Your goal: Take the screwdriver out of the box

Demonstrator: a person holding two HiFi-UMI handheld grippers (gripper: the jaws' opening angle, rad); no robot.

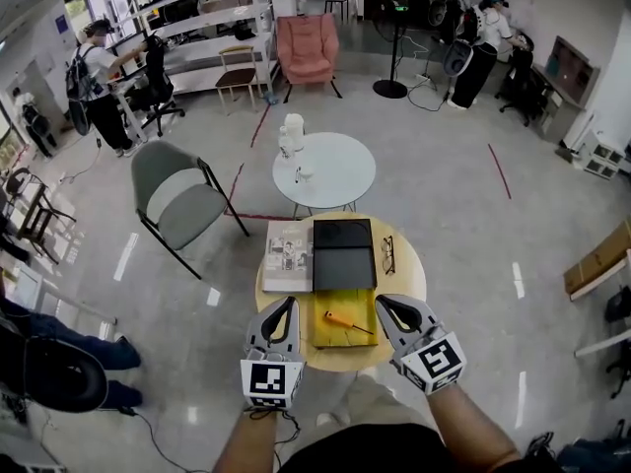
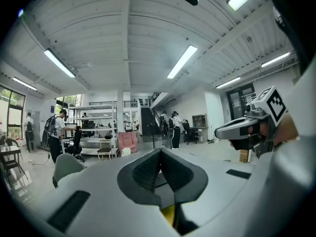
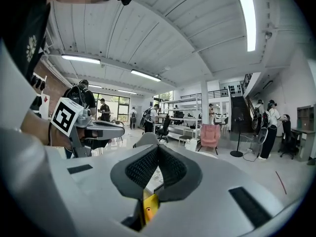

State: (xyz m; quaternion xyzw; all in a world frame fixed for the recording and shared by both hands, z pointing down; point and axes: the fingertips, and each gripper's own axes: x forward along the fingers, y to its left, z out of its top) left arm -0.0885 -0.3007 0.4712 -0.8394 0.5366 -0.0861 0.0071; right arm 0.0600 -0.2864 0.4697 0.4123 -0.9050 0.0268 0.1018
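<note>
"Where was the small orange-handled screwdriver (image 1: 347,321)?"

"It lay slantwise in the shallow yellow wooden box (image 1: 330,340) at the near edge of the round wooden bench (image 1: 408,278). It sat between the two claws, and neither touched it."

"And the claws themselves?"

"The left claw (image 1: 289,302) was clenched, its tips together on nothing. The right claw (image 1: 381,302) was clenched and empty as well. Each hung just beside one side of the box."

"What could have gone wrong from there?"

"A clenched claw coming down would, I judged, only have shoved the tool, so one had to part first. The thin shaft lay flat on the wood, and the tips might have skidded over it or rolled it aside. A clumsy knock could also have pushed the box into the flat black case (image 1: 343,254) behind it."
</note>
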